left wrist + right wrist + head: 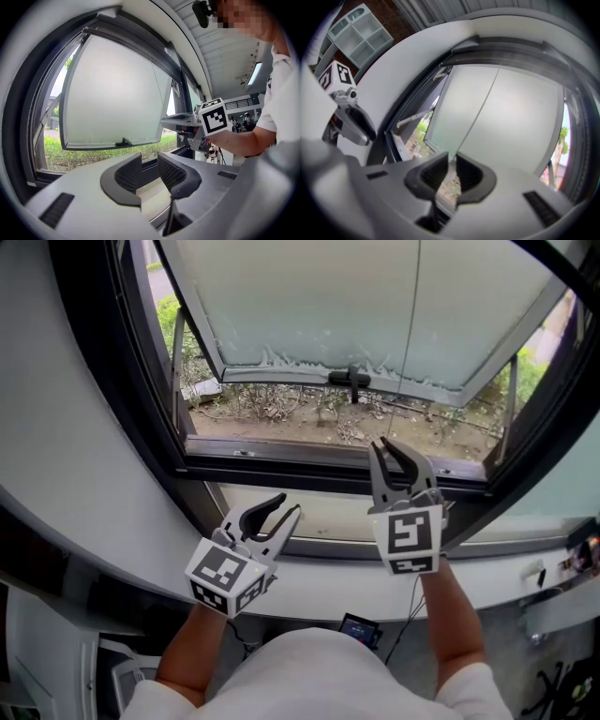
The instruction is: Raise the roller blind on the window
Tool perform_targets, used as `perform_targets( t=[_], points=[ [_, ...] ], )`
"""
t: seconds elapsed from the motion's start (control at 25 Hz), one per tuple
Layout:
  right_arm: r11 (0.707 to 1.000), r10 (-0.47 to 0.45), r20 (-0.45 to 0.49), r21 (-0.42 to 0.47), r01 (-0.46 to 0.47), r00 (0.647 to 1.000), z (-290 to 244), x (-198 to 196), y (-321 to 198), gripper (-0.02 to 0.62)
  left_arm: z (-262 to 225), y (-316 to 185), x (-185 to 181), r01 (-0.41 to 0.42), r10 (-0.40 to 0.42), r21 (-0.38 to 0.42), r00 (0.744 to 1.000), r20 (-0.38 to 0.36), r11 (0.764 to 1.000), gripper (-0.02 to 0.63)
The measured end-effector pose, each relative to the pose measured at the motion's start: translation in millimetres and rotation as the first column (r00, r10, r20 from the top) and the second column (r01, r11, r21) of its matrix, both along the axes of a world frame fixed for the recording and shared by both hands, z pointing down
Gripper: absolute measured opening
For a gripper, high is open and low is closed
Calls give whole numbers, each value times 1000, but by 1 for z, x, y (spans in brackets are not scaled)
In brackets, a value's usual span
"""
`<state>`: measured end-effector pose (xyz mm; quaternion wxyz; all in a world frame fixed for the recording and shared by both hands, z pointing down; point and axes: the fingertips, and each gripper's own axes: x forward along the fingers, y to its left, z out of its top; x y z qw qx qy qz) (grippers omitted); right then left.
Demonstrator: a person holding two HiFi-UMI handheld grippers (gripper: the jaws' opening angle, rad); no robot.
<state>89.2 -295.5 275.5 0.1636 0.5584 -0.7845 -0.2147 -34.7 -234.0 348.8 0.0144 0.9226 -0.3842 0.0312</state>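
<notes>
A thin pull cord (411,315) hangs in front of the frosted, outward-tilted window pane (309,306). My right gripper (386,451) points up at the window's lower edge. In the right gripper view the cord (478,110) runs down into the narrow gap of that gripper (451,161), whose jaws stand apart; no pad visibly presses on it. My left gripper (289,505) hovers lower left over the sill (319,521), open and empty, as the left gripper view (149,164) confirms. I cannot make out the blind fabric itself.
A dark window frame (141,390) surrounds the opening, with a black handle (352,381) on the pane's lower edge. Outside lie gravel and plants (281,409). A small device with a cable (361,626) sits below the sill. White shelving (358,28) stands behind.
</notes>
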Motion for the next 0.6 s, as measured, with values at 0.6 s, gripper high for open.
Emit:
perform_targets(
  t=[0.6],
  points=[
    [997, -5, 15, 81, 3, 1000, -39, 0, 5, 61, 3, 8, 2, -11, 11, -12, 1000, -6, 1000, 121]
  ],
)
